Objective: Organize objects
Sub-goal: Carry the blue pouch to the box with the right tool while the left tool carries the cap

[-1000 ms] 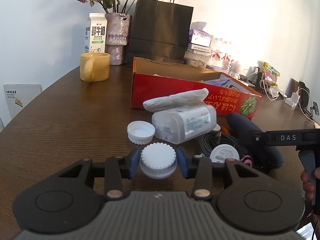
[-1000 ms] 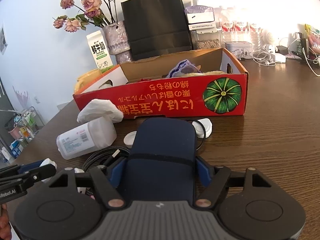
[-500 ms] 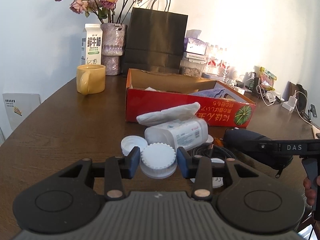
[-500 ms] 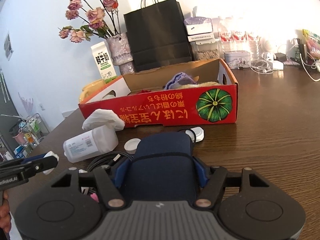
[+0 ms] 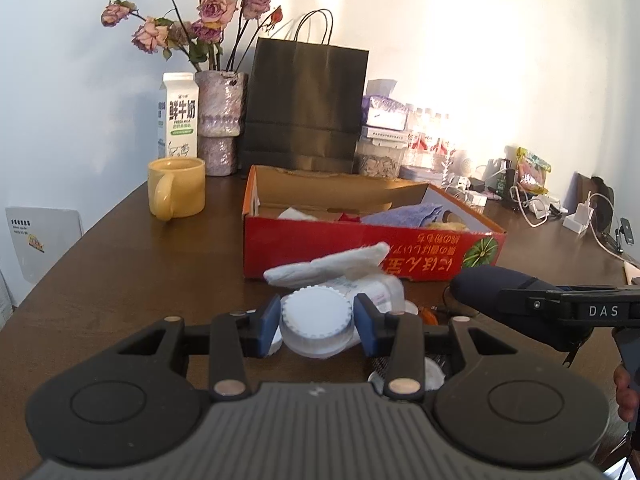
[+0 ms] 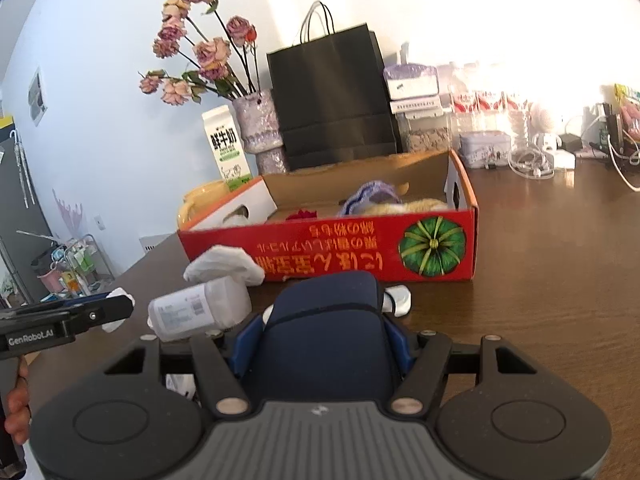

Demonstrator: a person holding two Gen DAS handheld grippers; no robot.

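Observation:
My left gripper (image 5: 317, 326) is shut on a white ribbed jar lid (image 5: 317, 320) and holds it above the table, in front of the red cardboard box (image 5: 360, 256). My right gripper (image 6: 320, 334) is shut on a dark navy soft case (image 6: 326, 336), also lifted; the case shows at the right of the left wrist view (image 5: 516, 308). A clear plastic bottle (image 6: 200, 312) lies on its side with a white tissue (image 6: 224, 266) on it, just before the box (image 6: 340, 248). The box holds a purple cloth (image 5: 404, 216) and other items.
A yellow mug (image 5: 176, 194), milk carton (image 5: 178, 114), flower vase (image 5: 220, 120) and black paper bag (image 5: 306, 108) stand behind the box. Chargers and cables (image 5: 536, 204) crowd the far right. Small white lids (image 6: 396, 300) and a cable lie on the brown table (image 6: 540, 280).
Both grippers have risen with their loads; the lid and the navy case are higher and the box interior shows more. Both grips are unchanged.

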